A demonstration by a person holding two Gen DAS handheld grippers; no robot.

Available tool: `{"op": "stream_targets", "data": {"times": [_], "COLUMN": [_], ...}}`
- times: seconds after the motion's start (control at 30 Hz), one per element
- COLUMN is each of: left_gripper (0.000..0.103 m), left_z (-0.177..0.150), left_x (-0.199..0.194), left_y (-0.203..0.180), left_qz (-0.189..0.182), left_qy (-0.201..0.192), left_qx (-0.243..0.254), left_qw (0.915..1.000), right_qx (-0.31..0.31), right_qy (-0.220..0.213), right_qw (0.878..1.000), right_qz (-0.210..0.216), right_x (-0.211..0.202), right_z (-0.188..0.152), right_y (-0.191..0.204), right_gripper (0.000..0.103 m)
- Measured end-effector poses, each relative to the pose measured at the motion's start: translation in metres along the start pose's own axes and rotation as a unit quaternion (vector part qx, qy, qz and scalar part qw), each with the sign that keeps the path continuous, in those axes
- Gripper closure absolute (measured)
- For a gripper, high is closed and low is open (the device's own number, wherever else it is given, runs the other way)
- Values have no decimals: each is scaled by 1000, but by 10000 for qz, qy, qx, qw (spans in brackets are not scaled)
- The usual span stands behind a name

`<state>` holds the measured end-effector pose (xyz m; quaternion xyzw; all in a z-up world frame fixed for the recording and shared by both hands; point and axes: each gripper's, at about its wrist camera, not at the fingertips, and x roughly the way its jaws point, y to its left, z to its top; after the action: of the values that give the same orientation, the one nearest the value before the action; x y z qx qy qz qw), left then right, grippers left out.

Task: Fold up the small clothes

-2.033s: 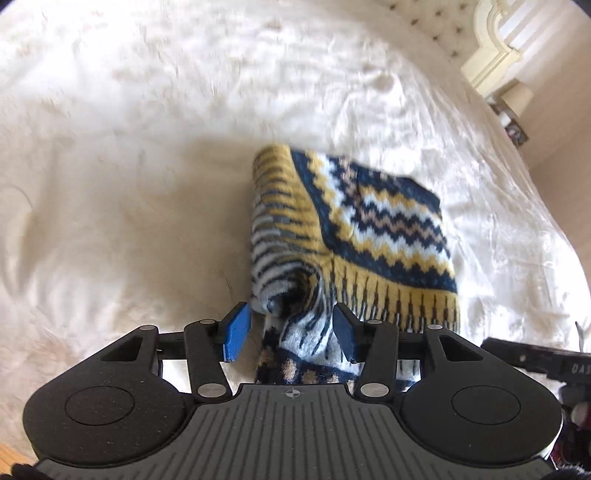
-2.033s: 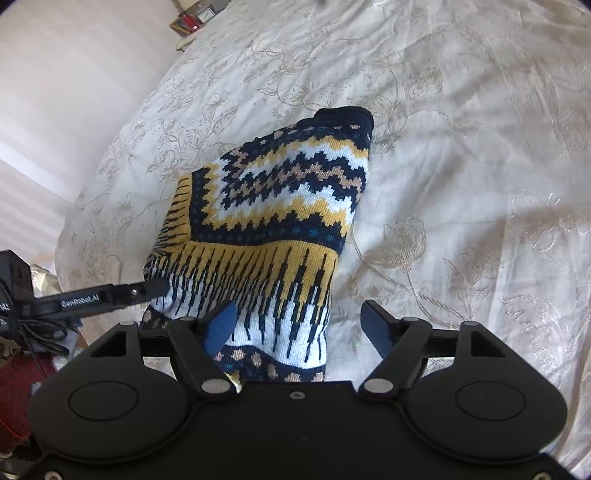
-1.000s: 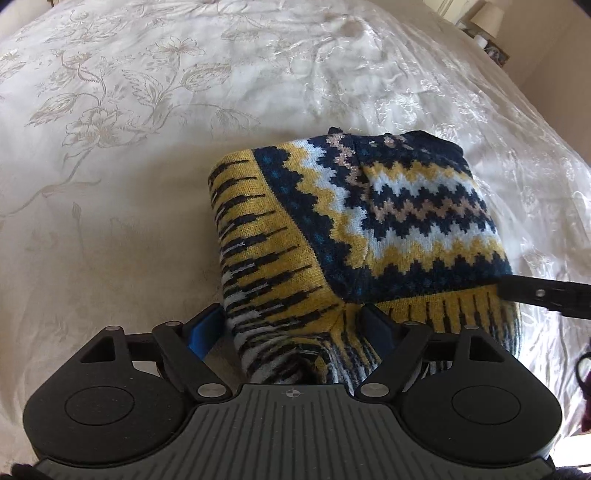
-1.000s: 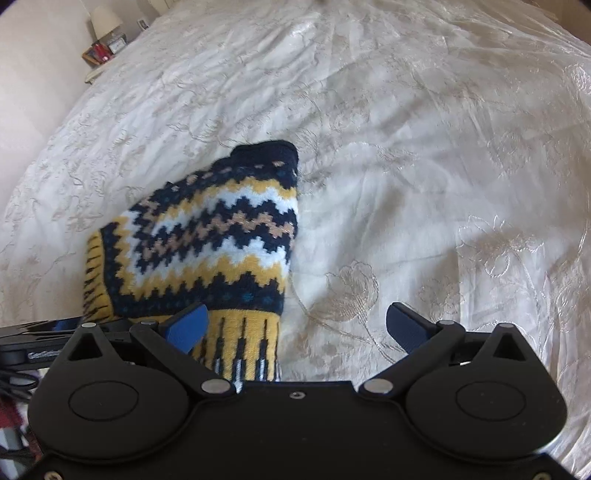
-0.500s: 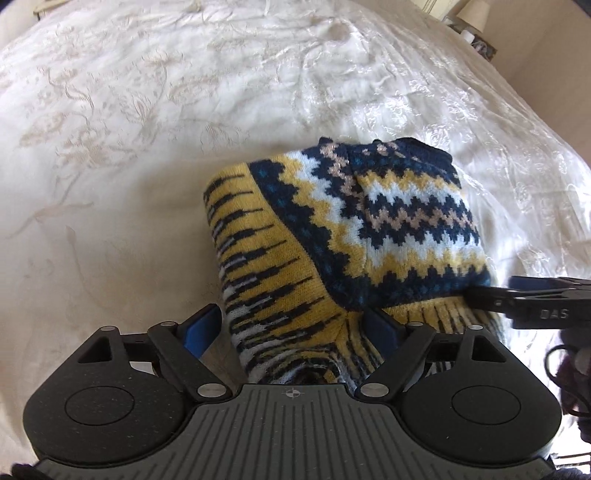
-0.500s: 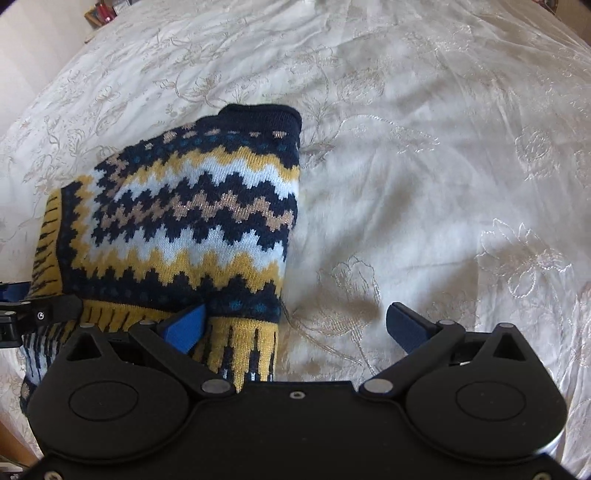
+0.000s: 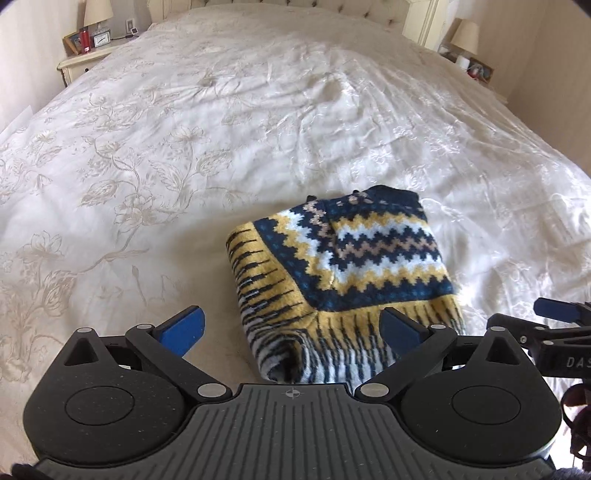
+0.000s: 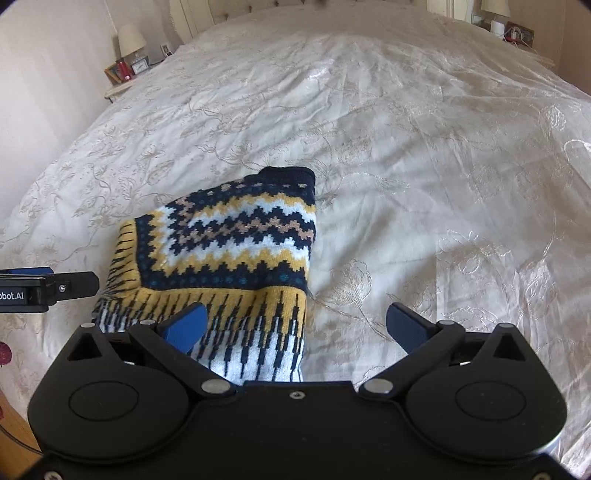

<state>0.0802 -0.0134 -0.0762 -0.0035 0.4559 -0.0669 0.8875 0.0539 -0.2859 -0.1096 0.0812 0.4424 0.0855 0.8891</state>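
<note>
A small knitted sweater in navy, yellow, white and tan zigzags lies folded into a compact block on the white bedspread. It also shows in the right wrist view. My left gripper is open and empty, raised just before the sweater's near edge, its fingers either side of the left corner. My right gripper is open and empty above the sweater's near right corner. The right gripper's finger shows at the right edge of the left wrist view; the left gripper's finger shows at the left edge of the right wrist view.
The bed has a tufted headboard at the far end. A nightstand with a lamp, clock and frame stands at the far left; another lamp stands at the far right. A wooden floor edge shows at bottom left.
Both grippers opened wider and drew back and up from the sweater. The sweater stayed folded on the bed and now looks smaller and farther away.
</note>
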Motion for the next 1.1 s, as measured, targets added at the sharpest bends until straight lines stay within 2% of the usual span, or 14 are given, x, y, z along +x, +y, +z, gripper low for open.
{"op": "stream_targets", "data": {"times": [0.17, 0.3, 0.43, 0.53, 0.63, 0.77, 1.1], "left_gripper": [2, 2, 2, 2, 2, 2, 2], "left_z": [-1, -2, -11, -20, -34, -52, -84], "left_x": [-48, -83, -104, -111, -116, -123, -134], "left_y": [-21, -31, -39, -44, -46, -50, -53], "left_qz": [448, 649, 1068, 1202, 1258, 1263, 1080], "left_qy": [-323, -619, -691, -551, -375, -245, 36], "left_qx": [-56, -195, -255, -195, -166, -42, -91], "left_qw": [9985, 9958, 9915, 9910, 9912, 9917, 9941], "right_qx": [-201, -207, -307, -236, -57, 47, 131], "right_qy": [-462, -866, -1074, -920, -623, -439, -333], "right_qw": [9987, 9959, 9935, 9948, 9976, 9989, 9993], "right_qz": [122, 161, -208, -366, -286, -161, -64], "right_x": [-42, -77, -104, -114, -118, -124, -142], "right_z": [-6, -12, -22, -30, -38, -52, -78], "right_y": [11, 18, 29, 33, 33, 32, 33], "right_gripper": [1, 1, 1, 1, 1, 1, 1]}}
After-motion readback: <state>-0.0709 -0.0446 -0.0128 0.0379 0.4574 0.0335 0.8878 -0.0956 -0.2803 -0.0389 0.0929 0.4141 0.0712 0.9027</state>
